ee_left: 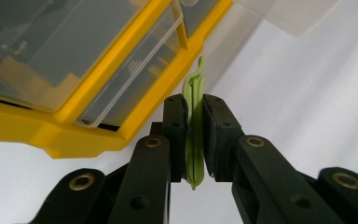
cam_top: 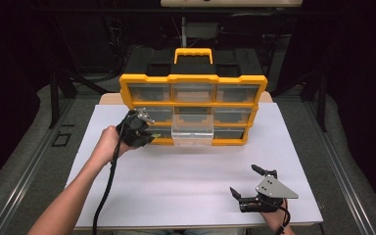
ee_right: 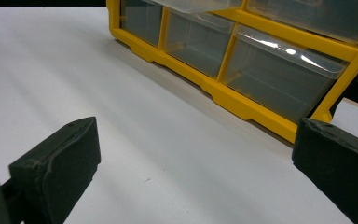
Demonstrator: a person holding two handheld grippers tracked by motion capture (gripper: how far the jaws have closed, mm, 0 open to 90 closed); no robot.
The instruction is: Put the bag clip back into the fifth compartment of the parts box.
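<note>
Pale-green thin clip (ee_left: 194, 135), flat, upright, pinched in left hand-held gripper (ee_left: 195, 114)

A: From where does the high view look?

B: From above the near edge of the white table (cam_top: 191, 191), facing forward and down, with the whole yellow drawer cabinet (cam_top: 193, 78) in frame.

A: And the gripper views?

B: Each looks along its own jaws. The left gripper view sits very close, the cabinet's lower corner (ee_left: 74, 135) just left of the jaws. The right gripper view stands farther back, the cabinet's bottom drawers (ee_right: 223, 51) beyond and between the jaws. All three share that cabinet and tabletop.
</note>
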